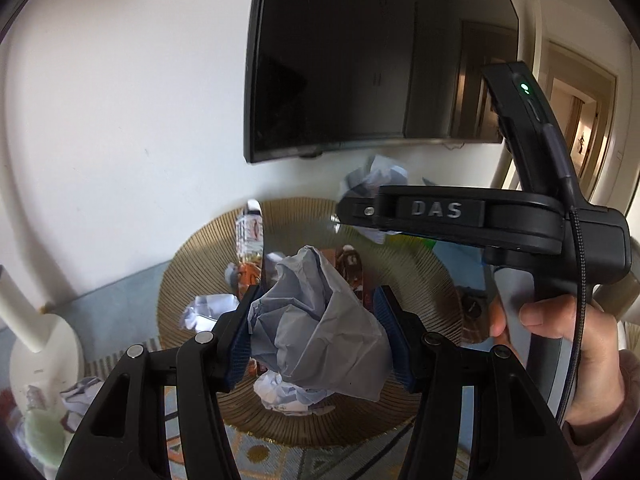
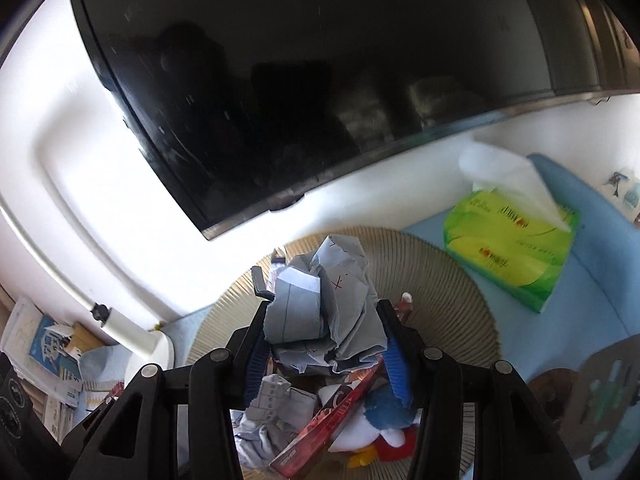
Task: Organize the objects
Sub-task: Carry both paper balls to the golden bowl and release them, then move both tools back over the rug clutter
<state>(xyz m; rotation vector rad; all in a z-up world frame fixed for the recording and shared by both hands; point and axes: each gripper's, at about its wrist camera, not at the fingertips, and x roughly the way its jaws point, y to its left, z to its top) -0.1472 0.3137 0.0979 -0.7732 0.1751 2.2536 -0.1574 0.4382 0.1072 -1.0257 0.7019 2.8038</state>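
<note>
Gripping a crumpled grey paper ball (image 1: 320, 324), the left gripper (image 1: 318, 336) hangs above the round ribbed gold mat (image 1: 192, 264); both blue pads press the wad's sides, jaws set at a middling width.

Right gripper (image 2: 324, 344): closed likewise on a second crumpled paper wad (image 2: 324, 312), lined sheet with red marks, held over the same mat (image 2: 452, 304). Seen from the left wrist, the right gripper's body (image 1: 460, 216) crosses the upper right, with the person's hand (image 1: 560, 332) around its handle.

Mat contents, left wrist view: plastic bottle (image 1: 250, 236) lying toward the far rim, small paper scraps (image 1: 208, 308) at the left, another white wad (image 1: 288, 394) beneath the held ball. Right wrist view: red carton (image 2: 332, 420) lying slantwise, a blue, white and red plush toy (image 2: 384, 424) just beside it, more loose paper (image 2: 276, 400) below the jaws.

Edges: television (image 1: 372, 60) mounted on the white wall, its lower edge close above the far rim of the mat. Green tissue pack (image 2: 512, 248) lies on the blue cloth (image 2: 600, 280), just off the mat's right rim. White lamp base (image 1: 44, 352) stands left of the mat; papers and booklets (image 2: 44, 348) are stacked beyond it.

Open room: bare ribbed rim at the mat's right, bare blue cloth between mat and tissue pack.
</note>
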